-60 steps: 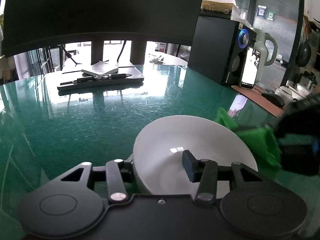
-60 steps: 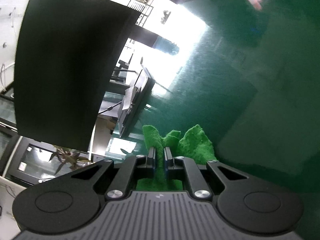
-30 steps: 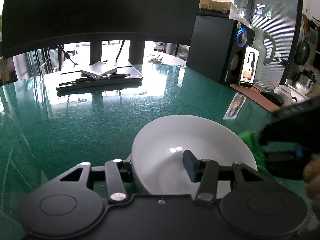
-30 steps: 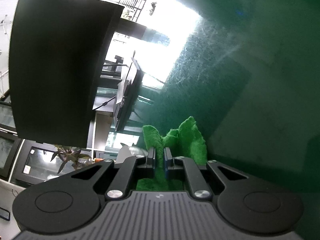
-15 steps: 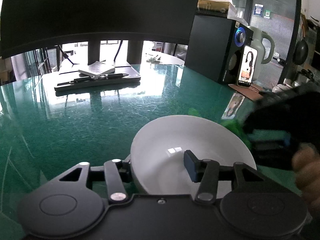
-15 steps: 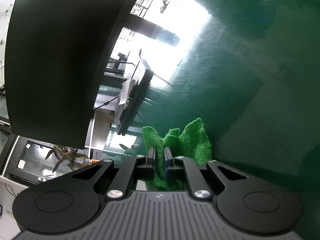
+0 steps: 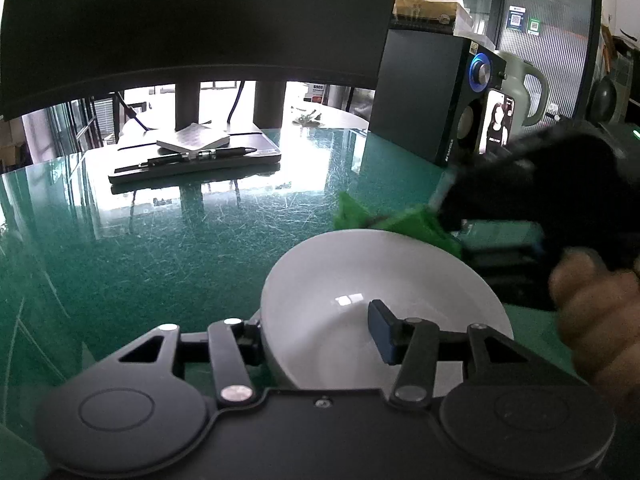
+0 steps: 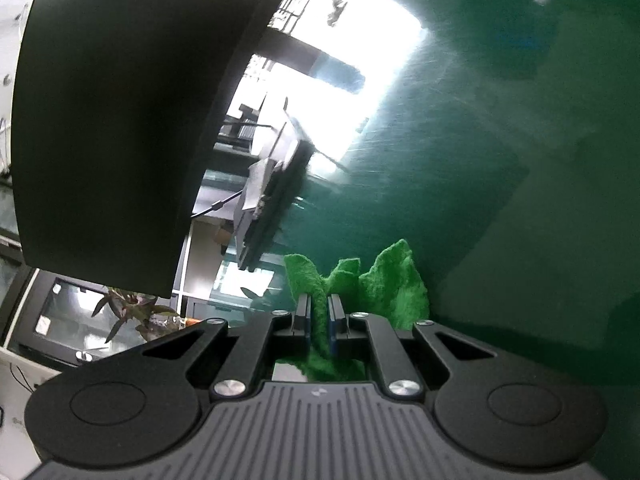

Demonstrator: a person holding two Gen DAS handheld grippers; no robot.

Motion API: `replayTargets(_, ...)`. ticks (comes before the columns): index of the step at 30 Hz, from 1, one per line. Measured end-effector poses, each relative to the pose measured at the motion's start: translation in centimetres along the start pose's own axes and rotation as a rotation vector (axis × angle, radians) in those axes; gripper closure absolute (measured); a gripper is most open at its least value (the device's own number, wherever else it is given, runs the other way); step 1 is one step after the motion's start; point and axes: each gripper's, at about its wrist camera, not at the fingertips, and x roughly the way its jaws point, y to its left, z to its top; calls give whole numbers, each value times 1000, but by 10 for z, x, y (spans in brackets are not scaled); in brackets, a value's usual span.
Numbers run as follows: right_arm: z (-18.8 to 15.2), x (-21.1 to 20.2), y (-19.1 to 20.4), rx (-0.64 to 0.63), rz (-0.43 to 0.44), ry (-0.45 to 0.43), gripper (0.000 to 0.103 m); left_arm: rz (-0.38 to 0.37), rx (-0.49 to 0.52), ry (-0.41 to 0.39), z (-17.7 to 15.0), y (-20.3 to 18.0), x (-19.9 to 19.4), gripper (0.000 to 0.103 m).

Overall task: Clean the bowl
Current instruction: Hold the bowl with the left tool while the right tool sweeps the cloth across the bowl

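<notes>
Glossy green glass tabletop (image 7: 160,256), scratched, with window glare; we log the grips first.

Left gripper (image 7: 316,324): its jaws straddle the near wall of the round white ceramic bowl (image 7: 360,280), one finger outside on the left, the blue-padded finger (image 7: 380,330) inside the basin. We read this as a clamp on the rim, and we judge its purpose is to pin the bowl so it cannot slide on the slick glass under wiping pressure.

Right gripper (image 8: 319,316): its jaws are clenched tight on a fold of the fuzzy bright-green cleaning cloth (image 8: 380,284), with loose lobes fanning out beyond the tips. Leaving that free cloth ahead of the fingers lets fabric, not hard plastic, meet the glaze.

Relative position: in the left wrist view the cloth (image 7: 404,224) sits at the bowl's far rim, blurred, touching or just above it; we cannot tell which. The person's hand (image 7: 596,320) carries the right gripper beside the bowl's right edge.

Outward: a black monitor (image 7: 200,16) stands behind, its base holding a pen and notepad; a black speaker (image 7: 424,92) stands far right.
</notes>
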Motion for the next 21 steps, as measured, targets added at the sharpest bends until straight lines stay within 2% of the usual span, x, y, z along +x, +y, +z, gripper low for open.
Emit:
replayTargets(6, -1, -3, -1, 0, 11, 3, 92, -11, 5, 1, 0, 0, 0, 54)
replayTargets(14, -10, -53, -28, 72, 15, -16, 92, -26, 26, 5, -1, -5, -1, 53)
replayTargets(17, -8, -49, -32, 83, 17, -2, 92, -30, 28, 6, -1, -5, -1, 53)
replayTargets(21, -2, -16, -21, 41, -11, 20, 92, -35, 26, 7, -1, -4, 0, 53)
